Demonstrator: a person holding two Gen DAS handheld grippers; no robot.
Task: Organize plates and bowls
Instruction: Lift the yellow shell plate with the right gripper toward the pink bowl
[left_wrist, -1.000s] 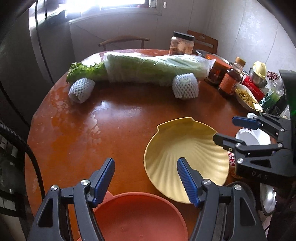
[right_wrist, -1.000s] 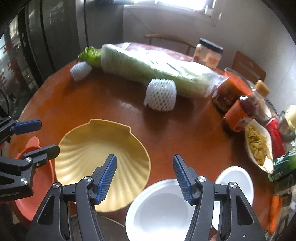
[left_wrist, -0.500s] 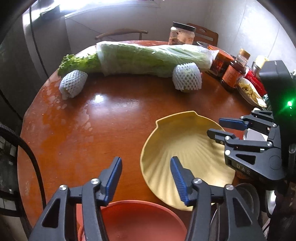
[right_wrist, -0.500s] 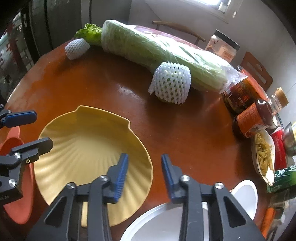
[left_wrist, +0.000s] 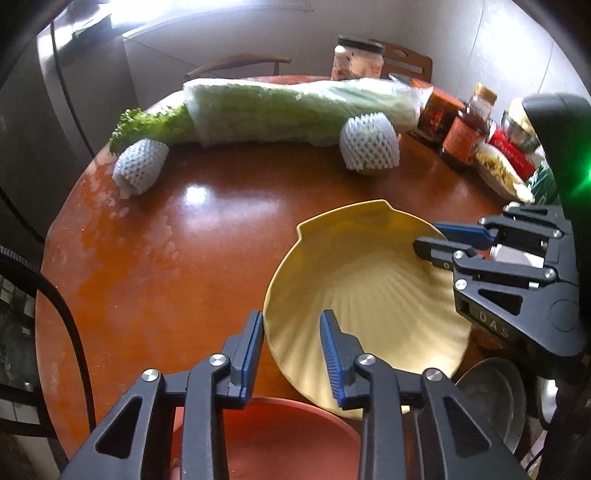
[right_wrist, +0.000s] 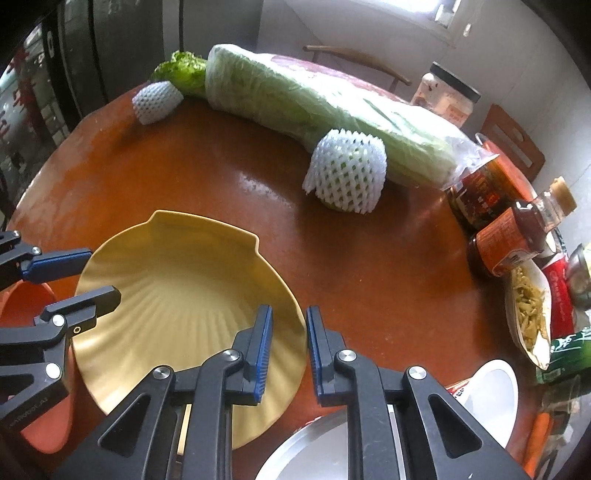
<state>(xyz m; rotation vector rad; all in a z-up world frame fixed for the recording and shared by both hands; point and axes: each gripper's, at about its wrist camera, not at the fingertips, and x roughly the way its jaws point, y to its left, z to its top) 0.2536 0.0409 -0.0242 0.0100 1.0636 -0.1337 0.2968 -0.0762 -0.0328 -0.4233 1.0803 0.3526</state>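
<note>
Now clamped on opposite rims of the yellow shell plate (left_wrist: 369, 288): left gripper (left_wrist: 291, 354) and right gripper (right_wrist: 288, 350). Sits on counter (left_wrist: 166, 258) beside orange bowl (left_wrist: 266, 439). Risks slipping, tilting onto the bowl under uneven lift.

Home dining corner. Round lacquered wooden table (left_wrist: 155, 266) near a window, wooden chairs (left_wrist: 236, 62) behind. On top: wrapped napa cabbage (left_wrist: 295, 110), foam-netted fruit (right_wrist: 345, 171), sauce bottle (right_wrist: 517, 232), pickle jar (left_wrist: 356, 57), shell-shaped yellow plate (right_wrist: 177, 280), white bowl (right_wrist: 495, 391).
</note>
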